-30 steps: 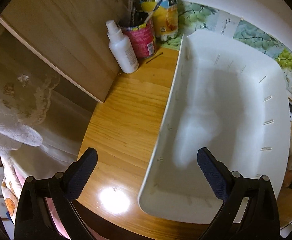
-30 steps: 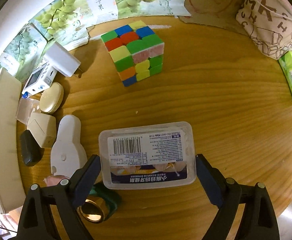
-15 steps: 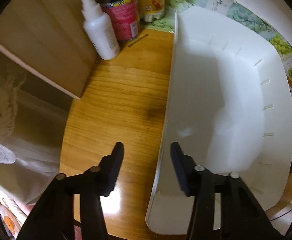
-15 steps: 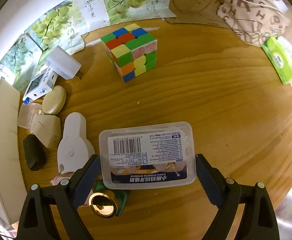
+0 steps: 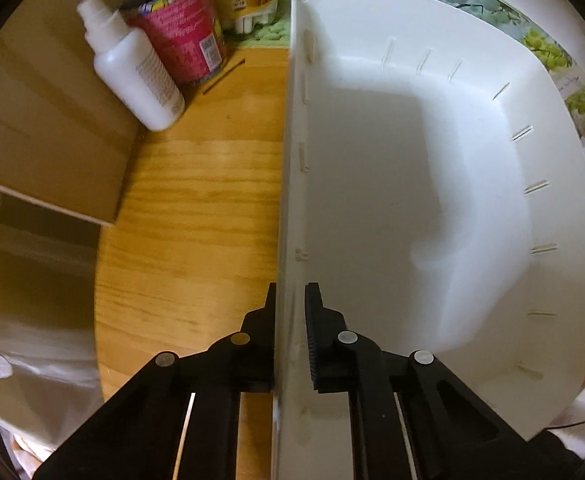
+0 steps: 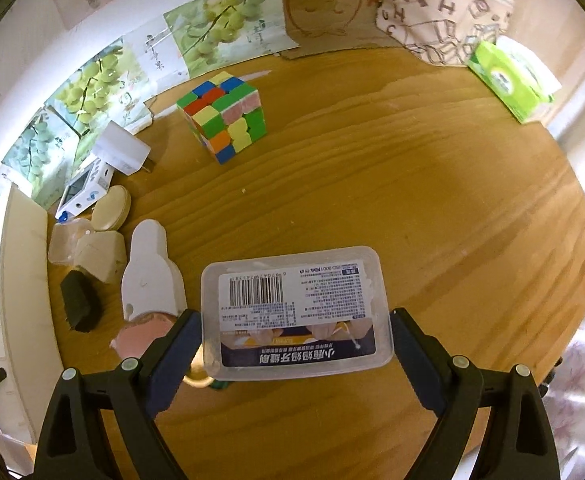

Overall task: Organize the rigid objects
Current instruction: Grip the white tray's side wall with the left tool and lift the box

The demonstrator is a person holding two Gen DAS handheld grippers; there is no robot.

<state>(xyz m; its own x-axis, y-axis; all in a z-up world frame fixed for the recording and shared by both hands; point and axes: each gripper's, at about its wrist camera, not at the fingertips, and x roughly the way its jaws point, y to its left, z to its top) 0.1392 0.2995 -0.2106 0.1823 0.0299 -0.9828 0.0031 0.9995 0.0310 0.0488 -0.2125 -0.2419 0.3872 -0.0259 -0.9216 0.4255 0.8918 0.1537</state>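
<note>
While left gripper [image 5: 290, 320] clamps white bin [image 5: 432, 200] by its near side wall, right gripper [image 6: 294, 344] grips clear plastic box [image 6: 296, 308] across its width, beside bin on wooden table [image 6: 412, 184]; white spray bottle [image 5: 132, 76], pink can [image 5: 184, 36] crowd bin's far-left corner; Rubik's cube [image 6: 224, 114], white charger [image 6: 122, 152], small cases beyond box; gold object under box mostly hidden.
</note>
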